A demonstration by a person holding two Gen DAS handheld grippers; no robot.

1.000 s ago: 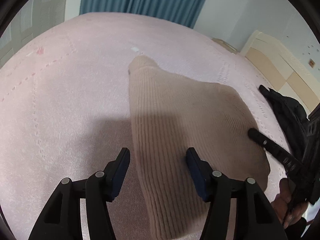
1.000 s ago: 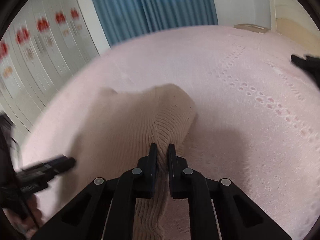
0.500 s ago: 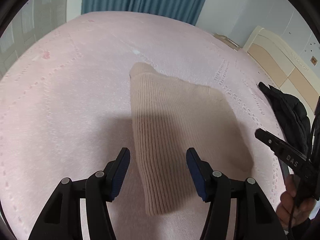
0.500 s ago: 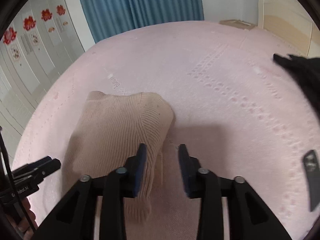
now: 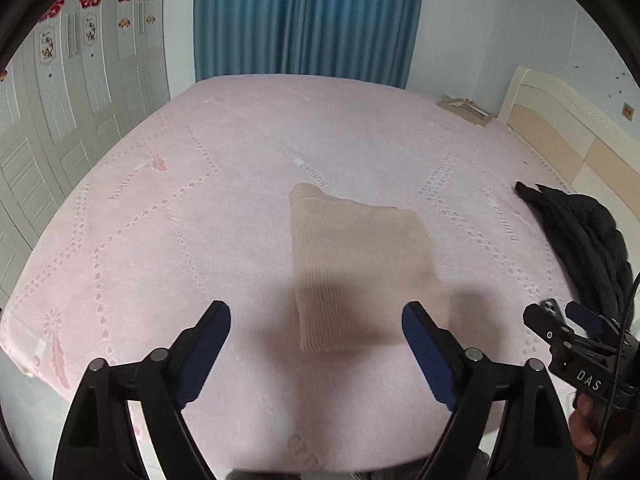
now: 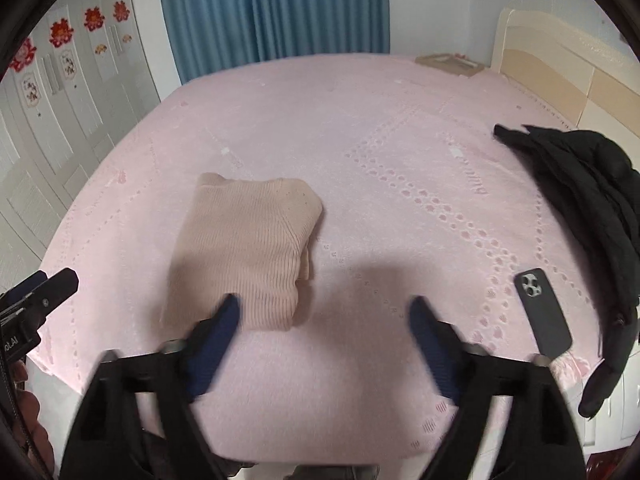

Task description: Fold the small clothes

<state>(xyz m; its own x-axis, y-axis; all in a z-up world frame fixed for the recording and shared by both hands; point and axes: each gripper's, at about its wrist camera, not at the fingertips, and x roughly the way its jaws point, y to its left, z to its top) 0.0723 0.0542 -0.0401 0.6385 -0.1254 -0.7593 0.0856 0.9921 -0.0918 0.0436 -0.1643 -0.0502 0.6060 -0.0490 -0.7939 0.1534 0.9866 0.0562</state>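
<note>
A beige ribbed knit garment [image 5: 360, 264] lies folded into a compact block on the pink bed cover [image 5: 160, 240]; it also shows in the right wrist view [image 6: 244, 248]. My left gripper [image 5: 316, 320] is open and empty, held above the bed just short of the garment's near edge. My right gripper [image 6: 324, 312] is open and empty, raised above the bed to the right of the garment's near corner. The right gripper shows at the right edge of the left wrist view [image 5: 568, 320]; the left gripper shows at the left edge of the right wrist view [image 6: 44, 292].
A black jacket [image 6: 592, 184] lies on the bed's right side near the cream headboard [image 6: 560, 60]. A dark phone [image 6: 542, 312] lies face down near the bed's front right edge. Blue curtains [image 5: 304, 16] and a white wardrobe [image 5: 60, 100] stand beyond the bed.
The right gripper let go of the garment and opened wide. Both grippers pulled back and up from the garment, which stays folded on the bed.
</note>
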